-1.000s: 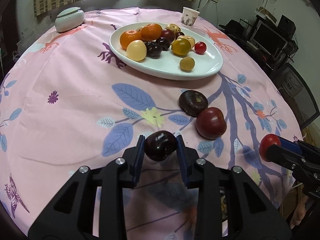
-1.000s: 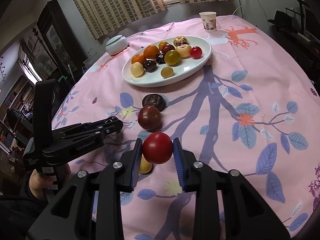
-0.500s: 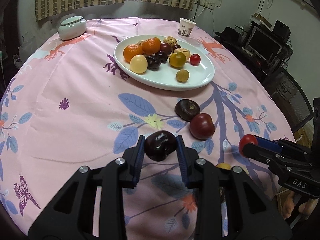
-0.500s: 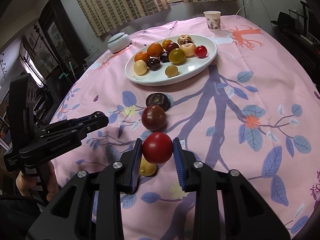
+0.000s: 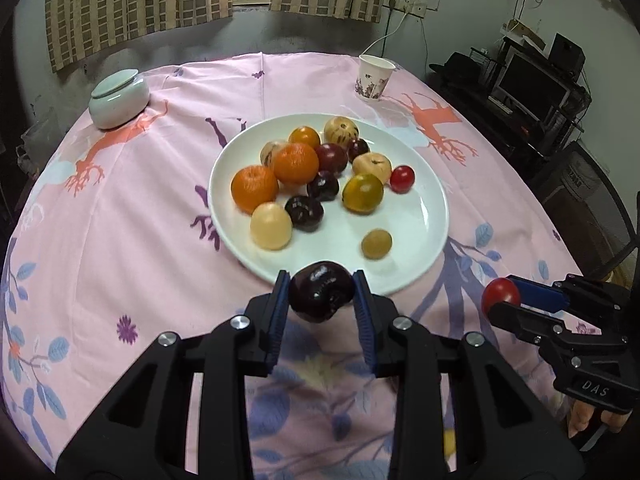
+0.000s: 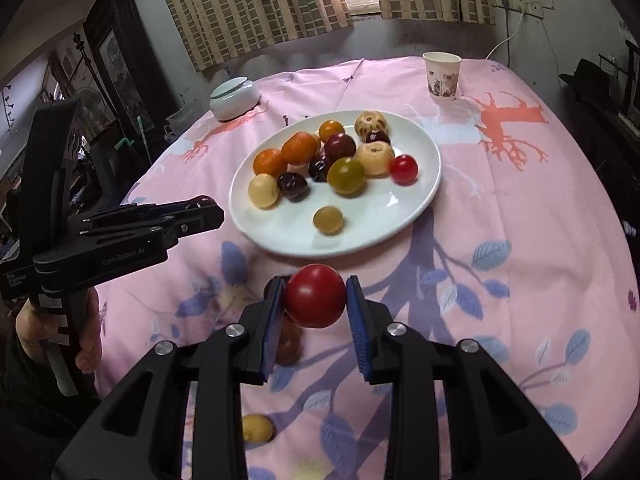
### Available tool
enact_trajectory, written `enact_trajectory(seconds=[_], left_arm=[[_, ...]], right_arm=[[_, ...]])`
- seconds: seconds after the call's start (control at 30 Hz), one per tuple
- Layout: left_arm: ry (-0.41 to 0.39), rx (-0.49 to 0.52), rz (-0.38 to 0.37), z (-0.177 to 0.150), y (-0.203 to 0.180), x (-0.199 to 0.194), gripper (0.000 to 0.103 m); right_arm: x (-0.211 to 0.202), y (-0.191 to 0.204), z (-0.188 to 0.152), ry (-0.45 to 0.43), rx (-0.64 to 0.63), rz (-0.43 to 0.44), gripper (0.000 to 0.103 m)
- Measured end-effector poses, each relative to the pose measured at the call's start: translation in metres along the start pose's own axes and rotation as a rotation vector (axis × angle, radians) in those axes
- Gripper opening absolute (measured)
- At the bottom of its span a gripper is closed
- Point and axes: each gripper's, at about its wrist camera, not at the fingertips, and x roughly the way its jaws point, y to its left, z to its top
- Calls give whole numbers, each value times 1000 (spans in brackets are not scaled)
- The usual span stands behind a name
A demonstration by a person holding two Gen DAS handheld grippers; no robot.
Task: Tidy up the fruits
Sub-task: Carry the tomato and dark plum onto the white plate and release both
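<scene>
Brown fruit (image 6: 289, 340) half-hidden behind hand-held gripper (image 6: 315, 300)

A dark purple plum (image 5: 322, 291) sits pinched between the left gripper's fingers (image 5: 279, 312), above the near rim of the white plate (image 5: 424, 220). A glossy red tomato (image 6: 315, 295) is held likewise between the right gripper's fingers (image 6: 357, 320), short of that rim. The plate carries oranges (image 5: 255, 187), dark plums (image 5: 304, 213), pale and yellow-green fruits and a small red one (image 5: 402, 179). A small yellow fruit (image 6: 257, 428) lies on the desk near its front edge.
</scene>
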Motion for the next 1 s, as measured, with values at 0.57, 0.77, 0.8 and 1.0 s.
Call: enact_trajectory(seconds=[0.57, 0.77, 0.8, 1.0], left_arm=[[101, -53, -18, 50, -11, 89, 32], [81, -64, -11, 56, -10, 81, 45], [65, -70, -15, 57, -8, 75, 61], [-89, -105, -10, 50, 6, 6, 77]], right_arm=[[97, -37, 72, 72, -52, -101, 32], [101, -35, 73, 66, -84, -167, 33], [99, -35, 73, 57, -88, -175, 37], [61, -31, 73, -46, -115, -178, 70]])
